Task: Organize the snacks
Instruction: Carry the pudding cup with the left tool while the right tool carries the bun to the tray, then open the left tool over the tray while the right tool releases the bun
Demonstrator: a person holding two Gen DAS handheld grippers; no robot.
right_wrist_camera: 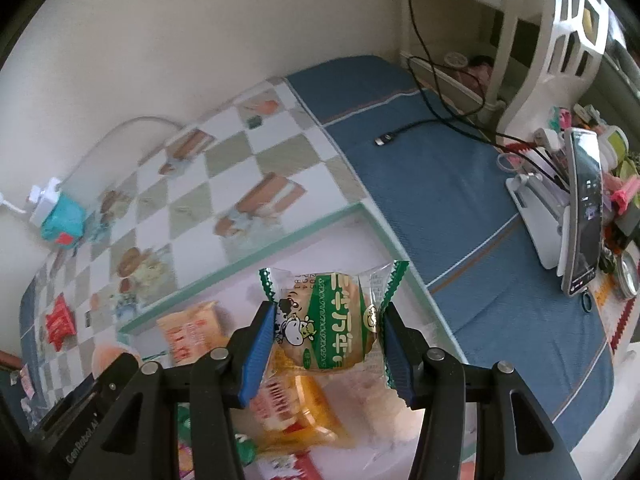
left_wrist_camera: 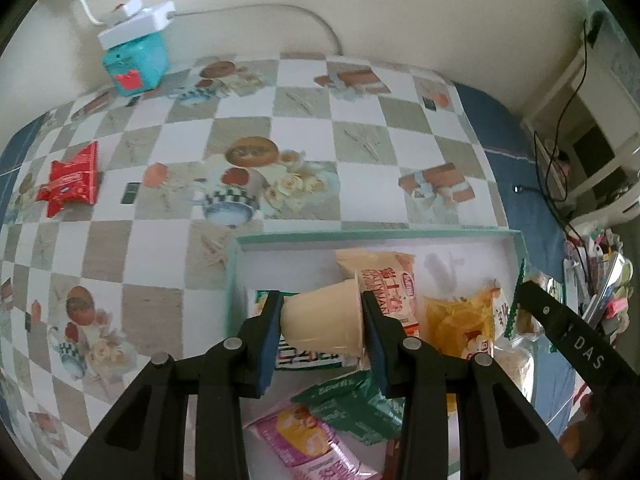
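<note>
The left gripper (left_wrist_camera: 322, 326) has its jaws closed on a cream pudding cup (left_wrist_camera: 326, 320), which lies on its side between the pads, base toward the left pad and wide rim toward the right, so its long axis runs straight across the gap. It hangs above the near left corner of the white box (left_wrist_camera: 440, 237), over a green-printed packet and beside an orange packet (left_wrist_camera: 394, 284) already lying inside. Further right, the right gripper (right_wrist_camera: 328, 344) has its jaws closed on a green-and-clear wrapped cake (right_wrist_camera: 328, 326), its crimped ends sticking out past each pad, long axis likewise across the jaws. This one hovers over the box's right half, just inside the pale green rim (right_wrist_camera: 248, 258) at the far edge, above a yellow packet (right_wrist_camera: 316, 408). Both loads sit directly over the box, so the coming move is likely a short lowering and release. One red packet (left_wrist_camera: 70, 182) lies alone on the checkered surface (left_wrist_camera: 304, 120), near its left edge and nearer the left hand
</note>
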